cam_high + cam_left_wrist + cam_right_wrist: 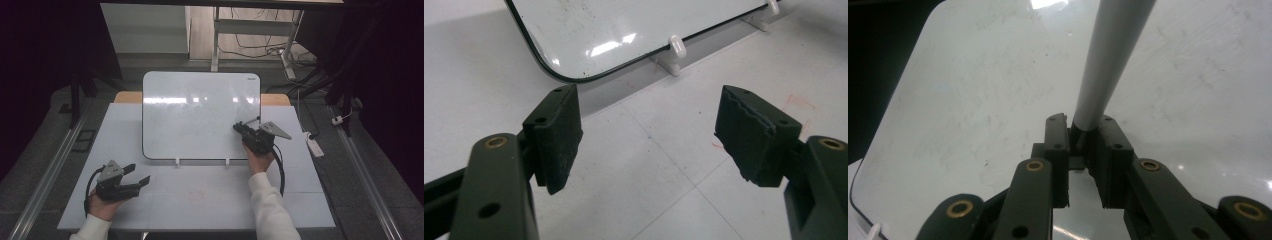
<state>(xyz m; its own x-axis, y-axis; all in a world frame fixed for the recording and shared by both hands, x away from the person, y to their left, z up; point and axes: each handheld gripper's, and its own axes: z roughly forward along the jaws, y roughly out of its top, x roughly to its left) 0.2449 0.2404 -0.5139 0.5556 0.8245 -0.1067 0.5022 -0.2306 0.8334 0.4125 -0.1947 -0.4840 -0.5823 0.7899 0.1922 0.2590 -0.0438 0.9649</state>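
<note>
The person stands at a pale table (200,200) with a gripper in each hand. A small whiteboard (200,115) leans back on the table, propped on two white clip feet (676,47) along its lower edge.

The right gripper (245,129) is up over the board's lower right part, held by the right hand (257,157) in a white sleeve (272,205). Its jaws are clenched on a grey marker (1108,60), which sticks straight out ahead of them. In the right gripper view the barrel runs from between the two black pads up and away across the glossy white surface; I cannot see its far tip there. In the high view the marker (251,120) shows as a thin dark stick pointing past the jaws toward the board's right edge. Whether the tip touches the board I cannot tell.

The left gripper (137,175) rests low at the near left of the table, well apart from the other, in the left hand (102,205). Its jaws are released, spread wide with nothing between them. Ahead of them, in the left gripper view, lies bare table (664,150) with faint grid lines and a few small red marks, and beyond that the board's rounded lower corner (554,70).
</note>
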